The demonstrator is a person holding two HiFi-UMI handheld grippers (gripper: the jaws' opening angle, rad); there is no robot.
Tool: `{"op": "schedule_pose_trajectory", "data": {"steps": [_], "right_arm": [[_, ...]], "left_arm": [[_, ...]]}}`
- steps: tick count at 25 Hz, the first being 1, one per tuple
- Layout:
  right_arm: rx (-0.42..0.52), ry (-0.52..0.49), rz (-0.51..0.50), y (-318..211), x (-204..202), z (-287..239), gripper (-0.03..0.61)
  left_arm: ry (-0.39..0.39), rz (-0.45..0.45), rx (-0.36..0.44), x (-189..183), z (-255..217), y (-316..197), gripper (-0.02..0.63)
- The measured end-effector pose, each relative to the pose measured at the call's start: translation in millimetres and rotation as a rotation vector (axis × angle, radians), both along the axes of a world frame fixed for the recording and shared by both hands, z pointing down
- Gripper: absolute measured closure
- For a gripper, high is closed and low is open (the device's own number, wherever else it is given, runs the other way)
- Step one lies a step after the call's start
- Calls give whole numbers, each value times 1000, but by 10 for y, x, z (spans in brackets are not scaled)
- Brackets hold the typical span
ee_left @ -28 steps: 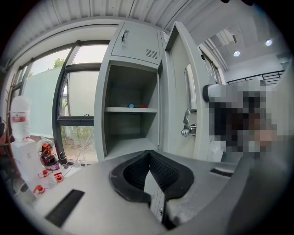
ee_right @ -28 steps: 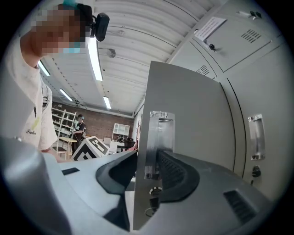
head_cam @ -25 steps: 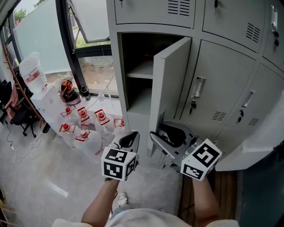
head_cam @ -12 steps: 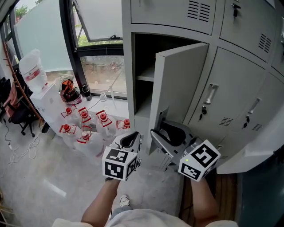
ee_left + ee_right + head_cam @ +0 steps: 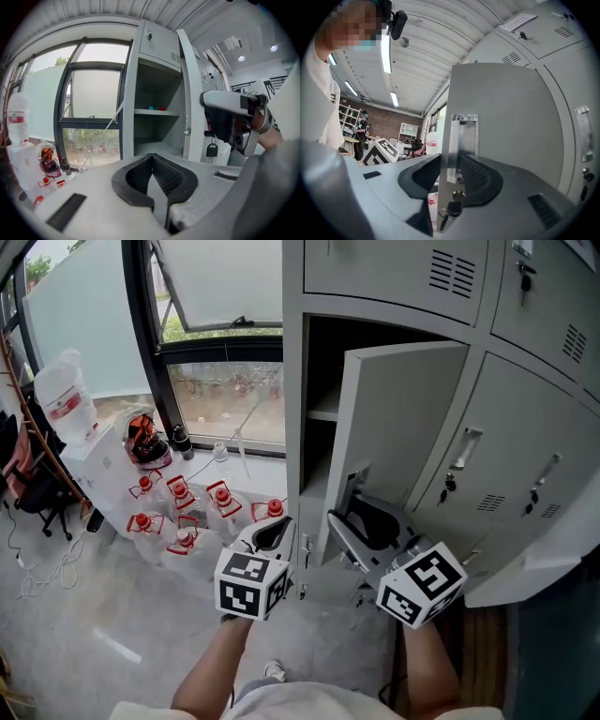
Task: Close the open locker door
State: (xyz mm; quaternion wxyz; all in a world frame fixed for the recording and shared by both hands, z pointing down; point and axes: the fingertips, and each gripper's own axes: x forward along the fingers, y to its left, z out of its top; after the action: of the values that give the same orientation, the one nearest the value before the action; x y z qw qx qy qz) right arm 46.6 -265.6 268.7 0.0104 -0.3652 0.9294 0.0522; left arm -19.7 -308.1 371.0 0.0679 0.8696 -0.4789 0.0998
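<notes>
The open grey locker door [image 5: 403, 418] stands out from its dark compartment [image 5: 323, 371]. My right gripper [image 5: 342, 514] is at the door's free edge near the bottom. In the right gripper view its jaws straddle that edge [image 5: 443, 154]: one jaw is inside and one is outside by the chrome handle [image 5: 461, 138]. A key [image 5: 447, 212] hangs below the handle. The right gripper [image 5: 450, 176] is open. My left gripper [image 5: 272, 532] hangs left of the door with nothing in it. Its pads are shut together [image 5: 152, 161].
Several water jugs with red caps [image 5: 178, 517] stand on the floor under the window [image 5: 220, 381]. Closed lockers [image 5: 525, 456] continue to the right. A shelf [image 5: 157, 112] crosses the open compartment. A pale panel [image 5: 553, 549] juts in at the right.
The lockers have slid right and downward in the head view and look nearer. The door's face shows broader. Both grippers keep their places, the right one at the door's edge.
</notes>
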Motion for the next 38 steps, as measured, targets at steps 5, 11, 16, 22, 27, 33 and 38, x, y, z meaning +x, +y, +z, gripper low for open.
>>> {"op": "schedule_pose_trajectory", "data": {"steps": [5, 11, 16, 22, 27, 33, 38], "right_arm": [[8, -5, 60, -154, -93, -3, 443], [19, -5, 140, -303, -183, -1, 446], [34, 10, 180, -409, -267, 1, 469], [28, 5, 212, -559, -321, 12, 469], [26, 0, 231, -693, -353, 11, 469], [9, -14, 263, -886, -396, 14, 482], [10, -24, 285, -1039, -421, 6, 488]], "left_arm": [[-5, 34, 10, -103, -39, -123, 607], [-12, 78, 22, -203, -76, -246, 607], [-13, 104, 25, -302, -77, -348, 607], [-11, 133, 30, -360, -67, -469, 607], [-8, 156, 41, -356, -92, -593, 607], [-4, 172, 53, -379, -132, -770, 607], [-9, 188, 56, -404, -125, -908, 607]]}}
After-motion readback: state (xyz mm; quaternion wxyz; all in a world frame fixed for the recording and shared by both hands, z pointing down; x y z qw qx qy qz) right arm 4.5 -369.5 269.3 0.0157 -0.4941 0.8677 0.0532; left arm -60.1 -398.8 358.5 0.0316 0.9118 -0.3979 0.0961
